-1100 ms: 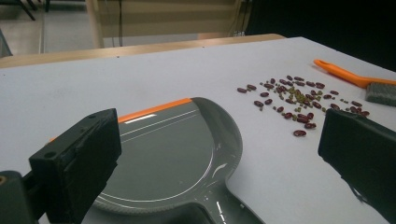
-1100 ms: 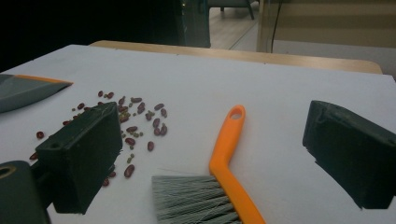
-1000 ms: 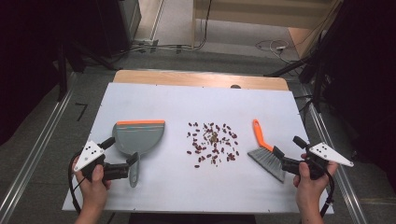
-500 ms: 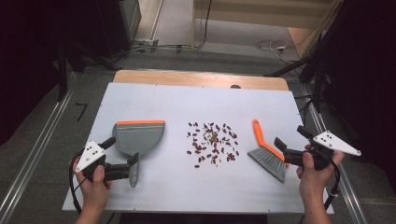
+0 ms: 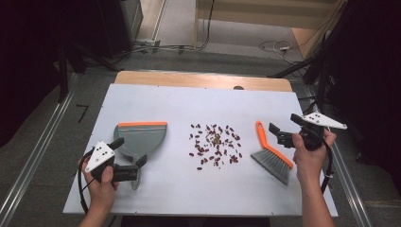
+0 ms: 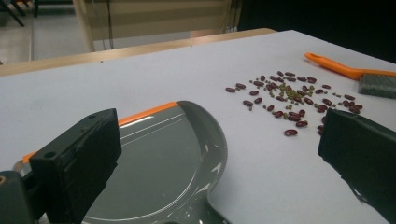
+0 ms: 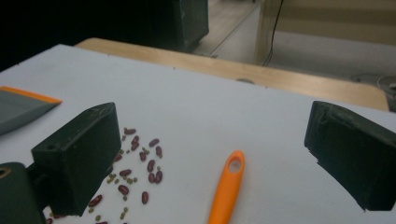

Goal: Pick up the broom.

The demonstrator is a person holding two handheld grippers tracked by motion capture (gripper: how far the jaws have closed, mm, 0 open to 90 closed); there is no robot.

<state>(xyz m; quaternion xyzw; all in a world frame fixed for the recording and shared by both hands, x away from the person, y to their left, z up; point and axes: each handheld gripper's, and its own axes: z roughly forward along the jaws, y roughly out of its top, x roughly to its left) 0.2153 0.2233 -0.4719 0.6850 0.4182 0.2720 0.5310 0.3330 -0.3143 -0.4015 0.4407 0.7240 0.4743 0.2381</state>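
My right tool (image 5: 280, 134) gapes wide, holding nothing. The brush (image 5: 270, 152) handle lies at nine o'clock, pointing twelve.

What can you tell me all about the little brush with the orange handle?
The brush lies flat on the white table, right of the scattered beans. Its handle is orange, looks like plastic, bends partway and has a hanging hole at the far end. The bristles are grey and point toward the person. Nothing grips it: the right gripper hovers just beside it with its jaws wide open.
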